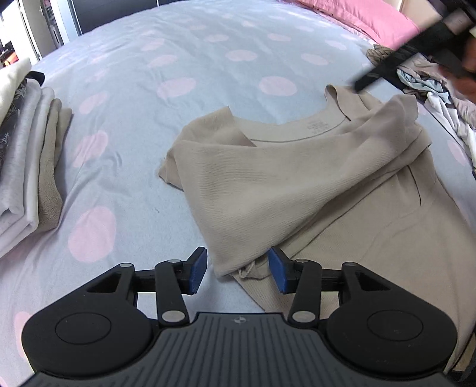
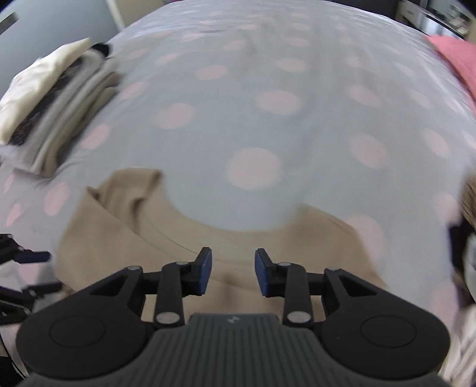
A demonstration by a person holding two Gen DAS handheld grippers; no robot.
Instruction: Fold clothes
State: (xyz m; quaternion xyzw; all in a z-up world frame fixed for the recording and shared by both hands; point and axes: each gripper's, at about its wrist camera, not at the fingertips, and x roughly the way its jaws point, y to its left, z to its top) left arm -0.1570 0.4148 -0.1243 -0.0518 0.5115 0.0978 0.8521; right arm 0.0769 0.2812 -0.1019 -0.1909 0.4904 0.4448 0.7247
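Observation:
A beige knit top (image 1: 297, 178) lies on the bed with its neckline facing away and its left side folded over the body. My left gripper (image 1: 237, 269) is open, its blue pads either side of the folded lower corner, holding nothing. My right gripper (image 2: 233, 272) is open and empty above the top (image 2: 208, 244), just below the neckline; that view is blurred. The right gripper also shows in the left wrist view (image 1: 416, 50) above the top's far shoulder, and the left gripper shows at the left edge of the right wrist view (image 2: 26, 268).
The bed has a pale blue sheet with pink dots (image 1: 178, 59). A stack of folded clothes (image 1: 26, 154) sits at the left, also in the right wrist view (image 2: 59, 104). A heap of unfolded clothes (image 1: 440, 89) lies at the right. Pink bedding (image 1: 372, 15) is at the back.

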